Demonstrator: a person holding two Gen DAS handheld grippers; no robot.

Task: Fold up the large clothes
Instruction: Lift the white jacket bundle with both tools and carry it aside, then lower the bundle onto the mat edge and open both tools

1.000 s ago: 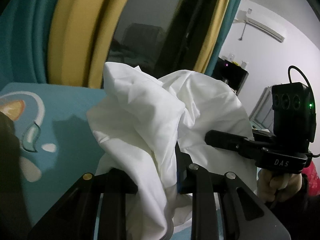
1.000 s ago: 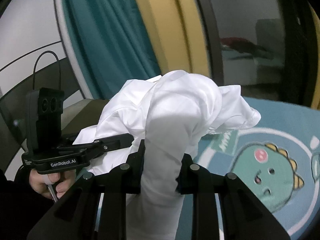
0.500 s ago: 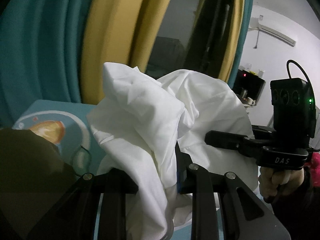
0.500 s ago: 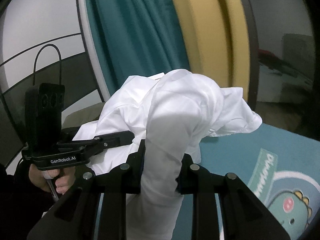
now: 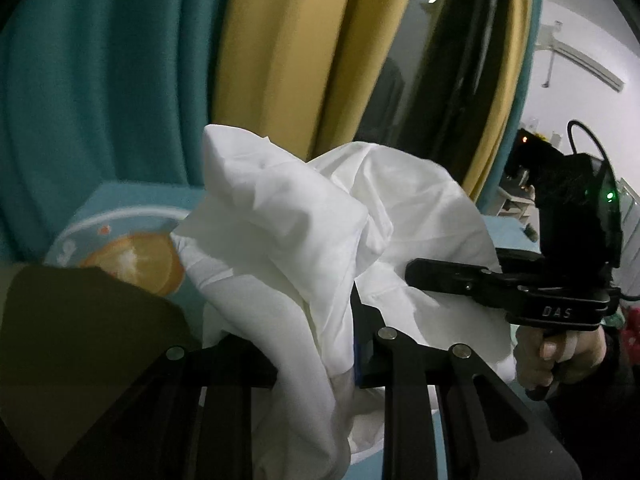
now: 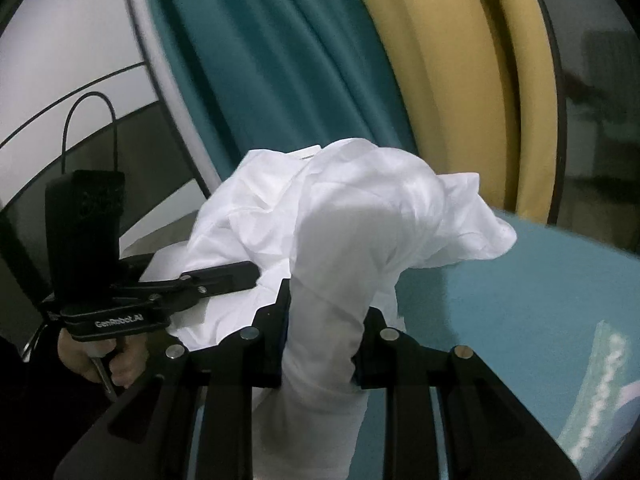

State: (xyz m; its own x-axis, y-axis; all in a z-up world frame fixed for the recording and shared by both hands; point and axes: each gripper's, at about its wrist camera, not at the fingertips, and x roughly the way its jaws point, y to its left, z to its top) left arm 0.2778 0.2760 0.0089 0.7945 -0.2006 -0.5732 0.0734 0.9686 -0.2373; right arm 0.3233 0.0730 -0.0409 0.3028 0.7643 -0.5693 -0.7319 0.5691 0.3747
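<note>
The white garment (image 5: 288, 240) hangs bunched in the air between the two grippers, lifted above the teal mat (image 6: 520, 292); both grippers clamp it at once. In the left wrist view the left gripper (image 5: 316, 344) has its two black fingers closed on a thick fold of the cloth, which rises in a crumpled peak above the fingers and trails down between them toward the bottom edge; the fabric fills the gap, so the fingers meet only cloth. To the right in that same view the right gripper (image 5: 412, 276) reaches in sideways, its tip buried in the garment's right-hand billow — a person's hand (image 5: 560, 356) grips its handle below the body marked DAS.

In the right wrist view the right gripper (image 6: 320, 328) is likewise shut on a rolled column of the white garment (image 6: 360, 220), which swells above the fingers and spills to the right in a loose flap; the left gripper (image 6: 252, 272) enters from the left, its tip pressed into the cloth, held by a hand (image 6: 100, 356) under the body marked GenRobot.AI.

Behind the cloth hang a teal curtain (image 5: 100, 100) and a yellow curtain (image 5: 280, 60); a dark window pane (image 5: 440, 60) sits beside them. The mat carries a printed orange roundel (image 5: 136, 264) at the left — a dark olive shape (image 5: 80, 340) covers the corner below it, too blurred to identify.
</note>
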